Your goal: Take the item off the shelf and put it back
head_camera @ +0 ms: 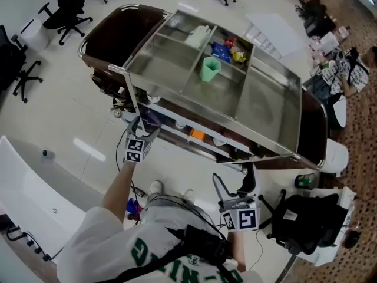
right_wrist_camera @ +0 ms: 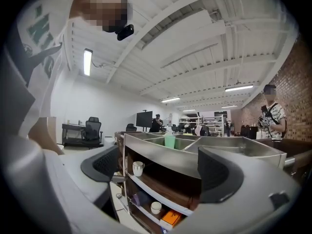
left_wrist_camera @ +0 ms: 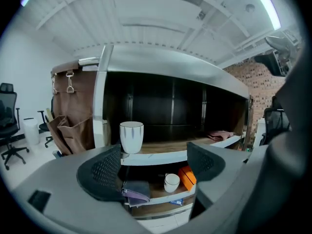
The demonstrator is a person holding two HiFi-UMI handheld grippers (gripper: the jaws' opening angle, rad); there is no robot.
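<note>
Step in hand looks like the reach-in, nothing picked yet. The left gripper (head_camera: 141,126) is held out at the front of the cart, pointing slightly down at the upper shelf (left_wrist_camera: 161,156); its jaws stand partly apart with nothing between them. The likely task item, a white cup (left_wrist_camera: 131,136) with grey marks, stands upright at the left end of that shelf, just inside the steel post (left_wrist_camera: 101,106), apart from the jaws and a bit left of their line. My read of the next move: shift left, go in level, and close around the cup body without knocking the post or the shelf lip. The right gripper (head_camera: 236,184) hangs back near the person's waist, jaws wide and empty, well apart from the cart. Other stuff: a pink cloth (left_wrist_camera: 219,135) at the far right of the same shelf; on the lower shelf a purple cloth (left_wrist_camera: 134,191), a white mug (left_wrist_camera: 171,182) and an orange box (left_wrist_camera: 186,176); a brown bag (left_wrist_camera: 73,116) hanging off the cart's left end. The steel top tray (head_camera: 265,105) holds a green cup (head_camera: 210,68) and small packets. Office chairs (head_camera: 65,10) stand behind, not in the way.
</note>
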